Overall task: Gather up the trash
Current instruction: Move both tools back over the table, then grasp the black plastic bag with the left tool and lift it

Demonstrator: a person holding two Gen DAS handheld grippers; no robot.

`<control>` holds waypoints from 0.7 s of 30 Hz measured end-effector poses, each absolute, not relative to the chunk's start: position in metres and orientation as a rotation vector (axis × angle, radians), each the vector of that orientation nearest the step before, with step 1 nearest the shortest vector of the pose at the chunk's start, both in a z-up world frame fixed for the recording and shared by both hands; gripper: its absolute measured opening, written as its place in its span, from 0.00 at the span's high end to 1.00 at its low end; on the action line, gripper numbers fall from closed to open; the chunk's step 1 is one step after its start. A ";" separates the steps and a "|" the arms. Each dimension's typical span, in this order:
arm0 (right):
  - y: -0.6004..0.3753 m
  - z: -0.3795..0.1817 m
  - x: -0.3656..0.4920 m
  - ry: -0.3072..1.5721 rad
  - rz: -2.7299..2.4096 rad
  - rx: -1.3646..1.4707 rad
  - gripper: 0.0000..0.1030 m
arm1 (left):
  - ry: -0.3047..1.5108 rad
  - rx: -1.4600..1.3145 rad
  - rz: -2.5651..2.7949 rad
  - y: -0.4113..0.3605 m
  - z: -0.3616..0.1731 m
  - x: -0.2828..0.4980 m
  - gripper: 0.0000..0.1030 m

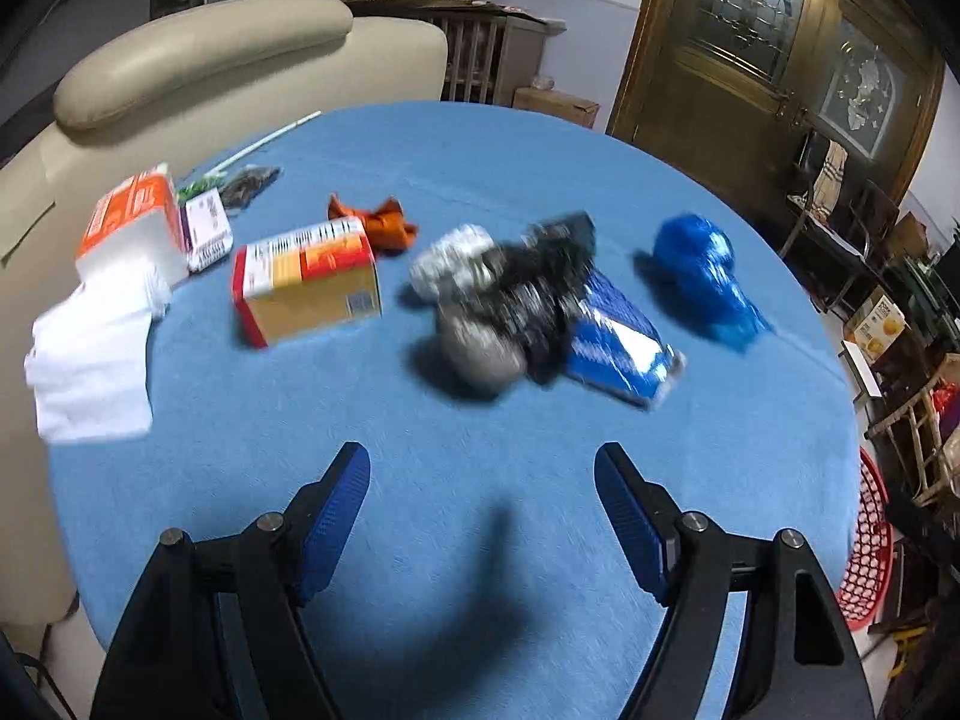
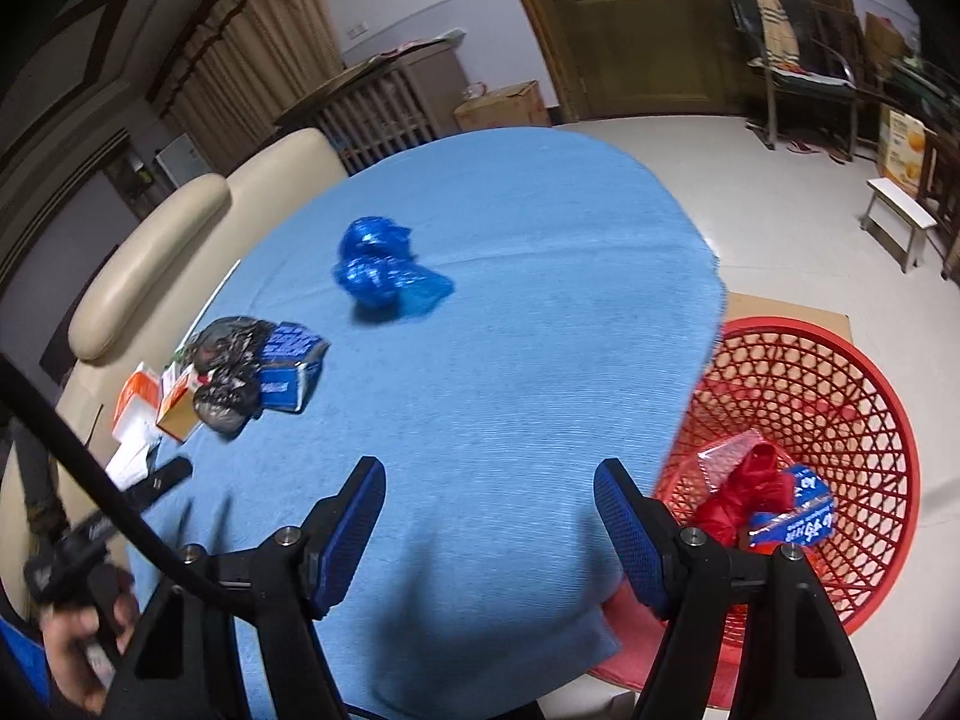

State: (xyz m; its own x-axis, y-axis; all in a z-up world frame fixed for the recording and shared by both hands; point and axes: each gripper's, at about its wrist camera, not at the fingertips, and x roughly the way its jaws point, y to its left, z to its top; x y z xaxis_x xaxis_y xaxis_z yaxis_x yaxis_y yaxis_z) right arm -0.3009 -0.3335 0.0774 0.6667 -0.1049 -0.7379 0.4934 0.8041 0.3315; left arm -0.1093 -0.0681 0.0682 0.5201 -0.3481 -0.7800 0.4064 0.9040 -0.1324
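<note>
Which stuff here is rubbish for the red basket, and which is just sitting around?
Probably for the job:
crumpled blue bag
black and silver bag
blue packet
orange wrapper
yellow box
red basket, already holding red and blue trash

Just lying about:
beige sofa
wooden door
small white stool

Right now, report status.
Left gripper and right gripper open, empty. Blue bag on table. Red basket partly filled. Path clear.
</note>
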 end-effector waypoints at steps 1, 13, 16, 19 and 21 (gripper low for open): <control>-0.330 0.078 -0.299 0.778 -0.351 0.540 0.27 | 0.913 0.084 -0.466 -0.071 0.070 -0.100 0.24; -0.327 0.076 -0.309 0.793 -0.370 0.515 0.27 | 0.880 0.401 -0.547 -0.135 0.052 -0.049 0.23; -0.331 0.073 -0.311 0.796 -0.378 0.515 0.27 | 0.928 0.389 -0.566 -0.143 0.041 -0.039 0.23; -0.334 0.071 -0.310 0.802 -0.376 0.518 0.27 | 0.975 0.363 -0.574 -0.146 0.029 -0.033 0.29; -0.335 0.070 -0.308 0.805 -0.372 0.517 0.27 | 0.978 0.333 -0.585 -0.143 0.029 -0.033 0.64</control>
State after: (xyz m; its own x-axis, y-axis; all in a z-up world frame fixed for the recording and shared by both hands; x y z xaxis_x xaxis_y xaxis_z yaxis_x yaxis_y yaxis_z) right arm -0.3083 -0.3350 0.0702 0.6402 -0.1199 -0.7588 0.5007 0.8142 0.2938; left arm -0.0332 -0.1431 0.0291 0.4234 -0.3122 -0.8505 0.6011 0.7991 0.0059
